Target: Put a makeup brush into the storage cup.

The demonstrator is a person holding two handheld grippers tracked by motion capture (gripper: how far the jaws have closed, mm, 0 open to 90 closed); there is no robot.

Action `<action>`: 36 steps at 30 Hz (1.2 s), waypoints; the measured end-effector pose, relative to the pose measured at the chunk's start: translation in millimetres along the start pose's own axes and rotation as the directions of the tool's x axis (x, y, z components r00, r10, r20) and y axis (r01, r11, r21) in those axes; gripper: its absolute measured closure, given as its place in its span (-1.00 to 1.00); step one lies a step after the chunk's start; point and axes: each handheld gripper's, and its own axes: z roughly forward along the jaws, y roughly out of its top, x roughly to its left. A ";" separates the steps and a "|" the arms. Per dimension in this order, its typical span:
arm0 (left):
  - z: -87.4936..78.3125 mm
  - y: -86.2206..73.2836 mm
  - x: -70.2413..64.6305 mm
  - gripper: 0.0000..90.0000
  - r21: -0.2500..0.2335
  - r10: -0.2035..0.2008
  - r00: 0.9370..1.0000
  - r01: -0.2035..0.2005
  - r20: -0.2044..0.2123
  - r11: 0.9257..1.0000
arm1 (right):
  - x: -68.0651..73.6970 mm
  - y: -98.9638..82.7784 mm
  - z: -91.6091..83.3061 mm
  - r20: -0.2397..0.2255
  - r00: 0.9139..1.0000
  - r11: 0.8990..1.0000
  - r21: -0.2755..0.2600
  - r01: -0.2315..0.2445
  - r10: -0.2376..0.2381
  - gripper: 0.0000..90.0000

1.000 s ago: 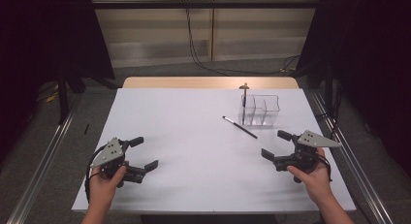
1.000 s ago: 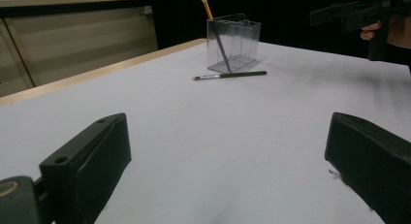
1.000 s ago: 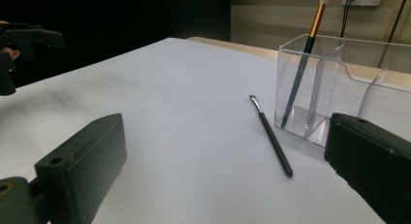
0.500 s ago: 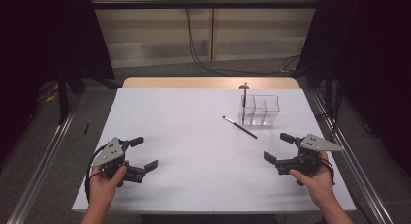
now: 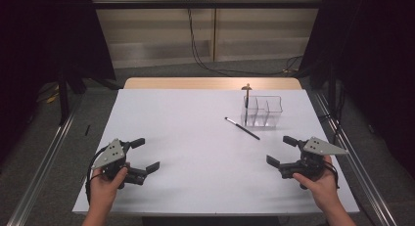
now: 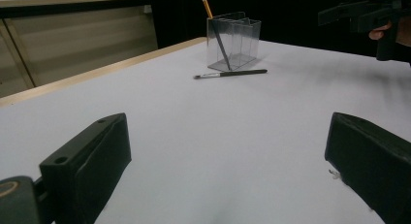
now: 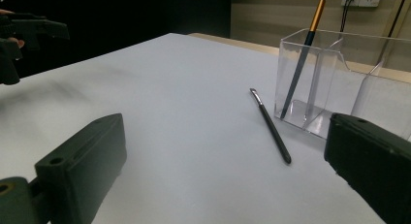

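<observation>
- High view: left tongs (image 5: 145, 154) and right tongs (image 5: 281, 151) are held spread above the white counter (image 5: 195, 138); a black brush (image 5: 242, 128) lies flat just beside the clear organizer (image 5: 263, 110).
- Left gripper view: jaws are seen wide apart; the brush (image 6: 230, 73) lies before the organizer (image 6: 233, 40).
- Right gripper view: jaws are seen spread; a gold-handled brush (image 7: 305, 47) leans in one compartment.

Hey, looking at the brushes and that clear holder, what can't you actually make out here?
- Loose brush, high view: bristle tip too small to read.
- Standing brush, right gripper view: head cut off by the top edge.
- Clear holder, right gripper view: right end hidden behind the right claw's jaw.
</observation>
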 end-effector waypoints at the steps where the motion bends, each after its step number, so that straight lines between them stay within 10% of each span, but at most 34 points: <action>1: 0.0 0.2 0.0 -0.94 0.001 0.001 1.000 -0.001 0.001 1.000 | 0.3 0.3 -0.2 0.003 1.000 1.000 -0.003 0.001 -0.001 -0.97; 36: -2.1 0.4 -1.3 -0.94 -0.002 -0.003 1.000 0.003 -0.005 1.000 | -4.3 15.6 23.0 0.002 1.000 1.000 0.005 0.031 -0.031 -0.97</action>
